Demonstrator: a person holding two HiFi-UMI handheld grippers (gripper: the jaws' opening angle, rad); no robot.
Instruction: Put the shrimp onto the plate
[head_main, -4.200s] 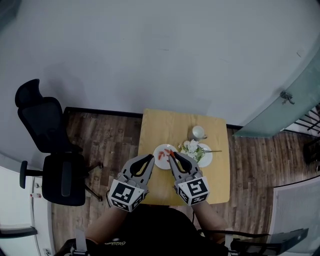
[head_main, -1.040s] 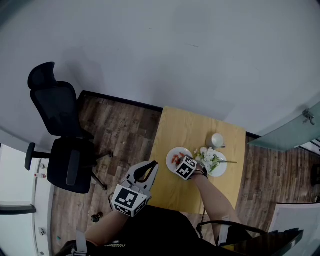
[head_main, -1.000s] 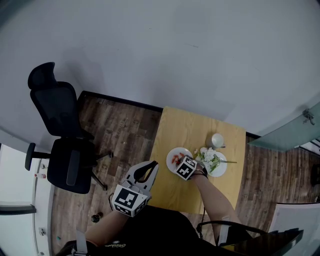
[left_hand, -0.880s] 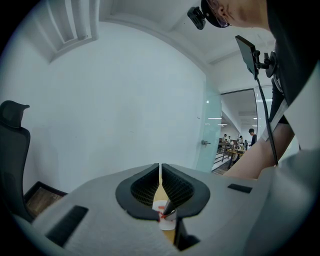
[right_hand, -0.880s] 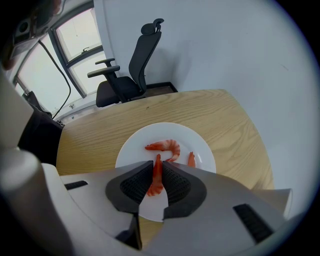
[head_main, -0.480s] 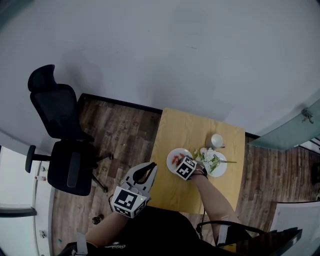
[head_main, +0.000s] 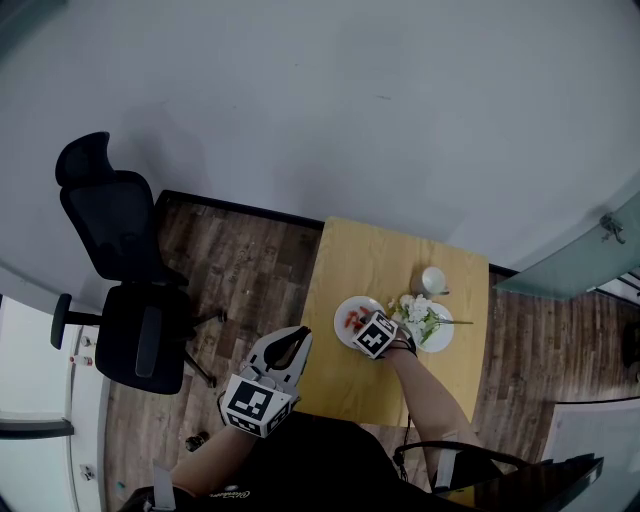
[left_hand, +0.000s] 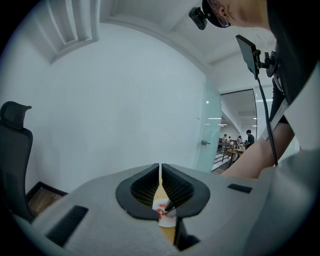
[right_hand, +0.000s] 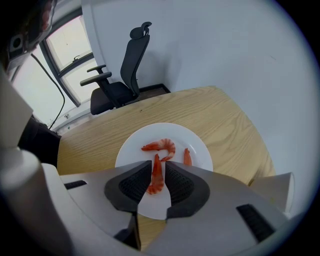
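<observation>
A white plate (right_hand: 131, 150) lies on the wooden table (right_hand: 210, 115); on it are a curled orange shrimp (right_hand: 161, 146) and a straight one (right_hand: 187, 157). My right gripper (right_hand: 158, 165) hangs just over this plate (head_main: 341, 309), shut on a third shrimp (right_hand: 156, 176) that points lengthwise between its jaws. In the head view the right gripper (head_main: 357, 323) reaches over the plate from the near side. My left gripper (head_main: 298, 338) is shut with nothing in it, held off the table's left edge near my body. In its own view the left gripper (left_hand: 160, 172) faces the plate (left_hand: 165, 218) from afar.
A second white plate (head_main: 441, 338) with greens and a fork lies right of the shrimp plate, and a white cup (head_main: 433, 279) stands behind it. A black office chair (head_main: 120, 290) stands on the wood floor to the left. A wall runs behind the table.
Since 4.2 s ago the right gripper has reached out and down over the plate, and the left one has drawn back off the table. Over the last second almost nothing moves.
</observation>
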